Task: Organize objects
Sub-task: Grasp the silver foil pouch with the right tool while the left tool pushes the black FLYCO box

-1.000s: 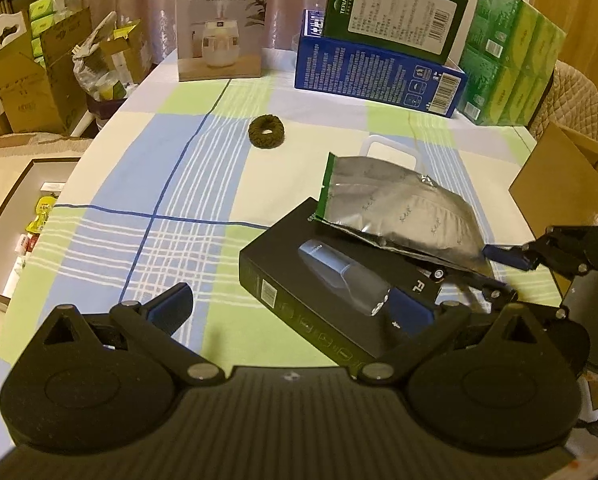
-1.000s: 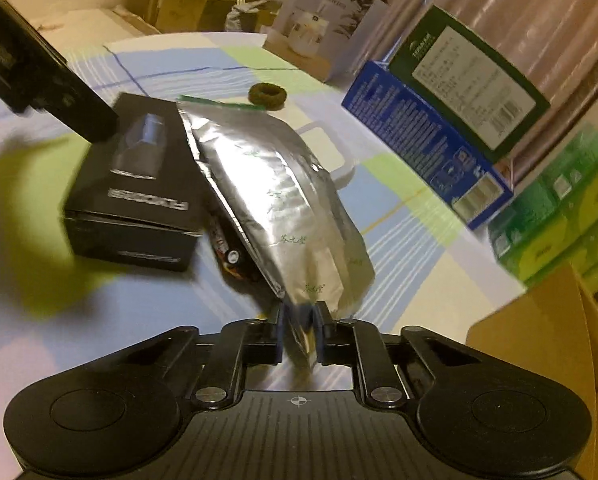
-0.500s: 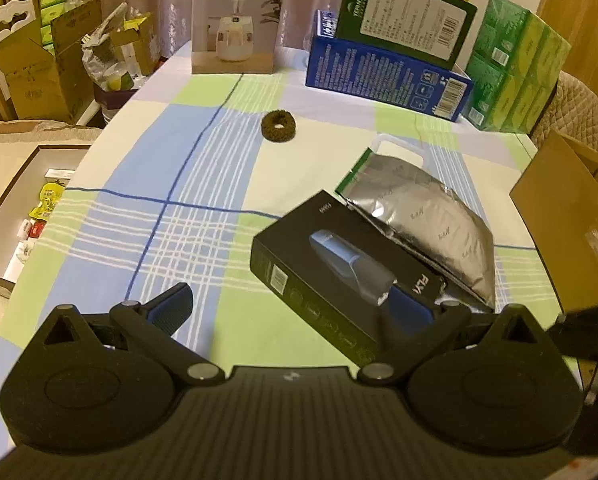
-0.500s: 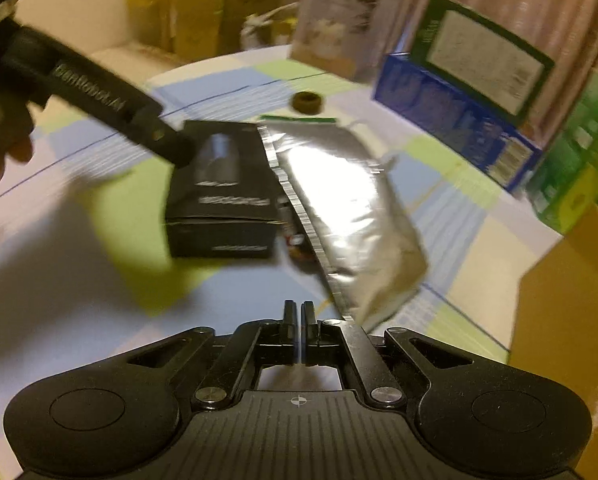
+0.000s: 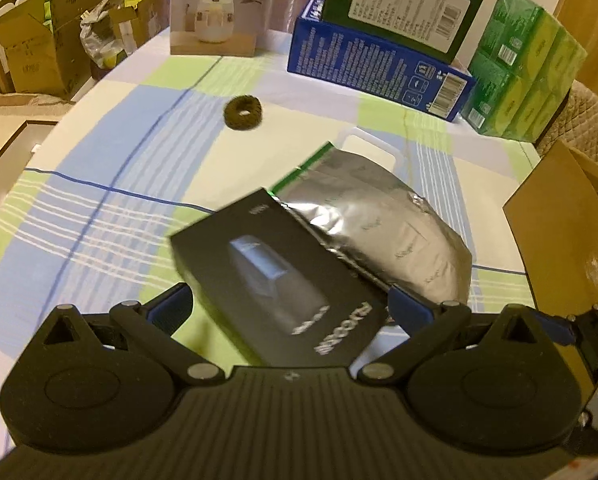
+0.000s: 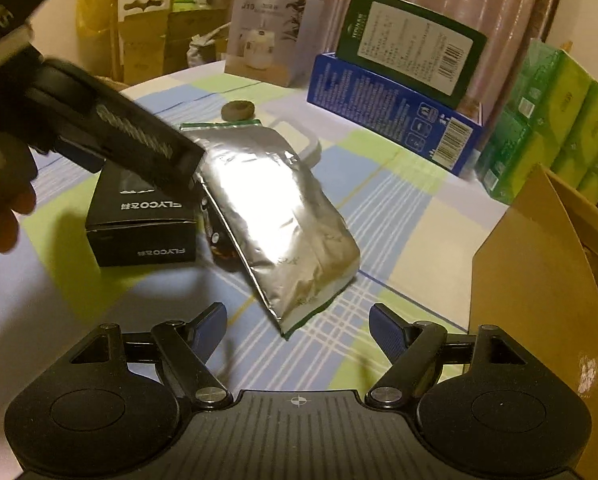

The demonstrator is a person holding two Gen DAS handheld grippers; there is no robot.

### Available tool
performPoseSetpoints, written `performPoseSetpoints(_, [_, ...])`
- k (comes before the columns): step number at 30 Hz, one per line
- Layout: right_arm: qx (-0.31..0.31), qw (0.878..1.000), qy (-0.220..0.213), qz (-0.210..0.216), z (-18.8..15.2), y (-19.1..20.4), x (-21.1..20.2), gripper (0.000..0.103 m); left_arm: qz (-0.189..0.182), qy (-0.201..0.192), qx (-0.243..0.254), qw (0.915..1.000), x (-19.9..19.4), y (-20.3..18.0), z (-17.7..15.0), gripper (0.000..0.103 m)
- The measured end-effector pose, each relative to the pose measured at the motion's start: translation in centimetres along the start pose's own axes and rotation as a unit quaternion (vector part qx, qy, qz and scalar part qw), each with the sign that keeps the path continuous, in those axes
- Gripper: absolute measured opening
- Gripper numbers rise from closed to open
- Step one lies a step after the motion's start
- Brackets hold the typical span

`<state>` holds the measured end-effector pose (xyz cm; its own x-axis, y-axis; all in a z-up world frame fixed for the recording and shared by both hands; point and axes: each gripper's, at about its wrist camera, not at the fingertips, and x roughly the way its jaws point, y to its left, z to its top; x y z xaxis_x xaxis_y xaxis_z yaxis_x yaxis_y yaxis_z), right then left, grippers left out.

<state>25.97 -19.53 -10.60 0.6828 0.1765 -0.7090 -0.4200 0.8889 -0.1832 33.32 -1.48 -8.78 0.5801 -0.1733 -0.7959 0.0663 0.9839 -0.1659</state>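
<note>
A black shaver box [image 5: 275,276] lies on the checked tablecloth, its near end between the open fingers of my left gripper [image 5: 289,306]. A silver foil pouch [image 5: 383,224] leans on the box's far right edge. In the right wrist view the pouch [image 6: 275,216] lies free beside the box [image 6: 143,220], with a small dark object half hidden under it. My right gripper [image 6: 297,326] is open and empty, just short of the pouch's near corner. The left gripper [image 6: 139,140] hovers over the box there.
A brown ring [image 5: 243,113] lies mid-table. A white lid [image 5: 373,148] sits behind the pouch. A humidifier box [image 5: 219,8], blue box [image 5: 375,68], dark green box [image 5: 403,4] and green packs [image 5: 527,68] line the back. An open cardboard box [image 6: 539,280] stands at right.
My right gripper let go of the foil pouch, drew back and opened wide. My left gripper moved forward so the black box's near end sits between its fingers.
</note>
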Motion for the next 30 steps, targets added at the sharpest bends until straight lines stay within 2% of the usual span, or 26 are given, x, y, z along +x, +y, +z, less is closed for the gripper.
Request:
performPoseSetpoints(5, [0.000,1.000,0.002,0.002,-0.3,-0.3,0.2,0.075,0.050,0.008,0.034,0.9982,1.3,-2.1,-0.2,0.102])
performPoseSetpoints(8, [-0.015,1.000,-0.007,0.006,0.0,0.0,0.4,0.075,0.053,0.006,0.055,0.9971,1.0,-1.7,-0.5,0.103])
performPoseSetpoints(13, [-0.091,0.996,-0.020,-0.016,1.0,1.7,1.8,0.075,0.075,0.008,0.050,0.9959,-0.3,1.5,-0.6,0.103])
performPoseSetpoints(16, [-0.134,0.990,-0.024,-0.035,1.3,2.6,3.1,0.075,0.073,0.004,0.045,0.9963,-0.6,2.4,-0.4,0.102])
performPoseSetpoints(17, [-0.143,0.989,-0.024,-0.039,1.4,2.7,3.5,0.073,0.063,0.002,0.044,0.9970,-0.7,2.5,-0.3,0.102])
performPoseSetpoints(18, [-0.152,0.987,-0.022,-0.042,1.3,2.8,4.0,0.062,0.050,0.002,0.042,0.9979,-0.7,2.4,-0.3,0.102])
performPoseSetpoints(19, [-0.158,0.986,-0.018,-0.044,1.3,2.8,4.4,0.048,0.036,0.003,0.039,0.9986,-0.7,2.2,-0.2,0.102])
performPoseSetpoints(21, [-0.165,0.985,-0.014,-0.045,1.0,2.9,4.8,0.038,0.024,0.003,0.037,0.9990,-0.6,1.7,-0.1,0.102])
performPoseSetpoints(22, [-0.163,0.985,-0.017,-0.048,0.8,2.8,4.7,0.029,0.024,0.002,0.038,0.9990,-0.4,1.3,-0.1,0.102])
performPoseSetpoints(25, [-0.146,0.988,-0.011,-0.054,0.8,2.6,4.3,0.019,0.025,0.000,0.041,0.9988,-0.1,0.4,0.0,0.102])
performPoseSetpoints(30, [-0.092,0.995,0.015,-0.026,1.2,1.5,2.6,0.018,0.043,0.008,0.059,0.9973,0.9,-1.1,-0.3,0.102])
